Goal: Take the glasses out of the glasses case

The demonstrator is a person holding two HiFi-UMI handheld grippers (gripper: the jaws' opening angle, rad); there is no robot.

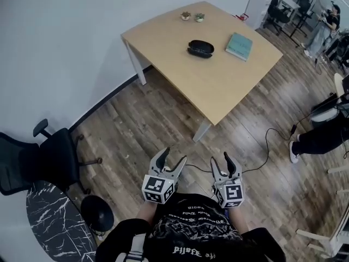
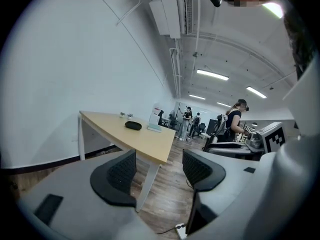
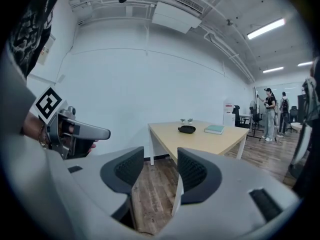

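Note:
A black glasses case (image 1: 200, 48) lies closed on the light wooden table (image 1: 218, 86), far ahead of me; it shows small in the left gripper view (image 2: 133, 125) and the right gripper view (image 3: 187, 129). The glasses are hidden. My left gripper (image 1: 172, 158) and right gripper (image 1: 226, 160) are held close to my body over the wooden floor, well short of the table. Both stand open with nothing between their jaws, as the left gripper view (image 2: 159, 171) and right gripper view (image 3: 160, 171) show.
A teal book (image 1: 239, 46) lies right of the case, two small potted plants (image 1: 192, 16) at the table's far edge. A black office chair (image 1: 38, 160) and a dark marbled round table (image 1: 54, 225) stand at my left. A cable (image 1: 262, 157) runs across the floor. People stand at the right.

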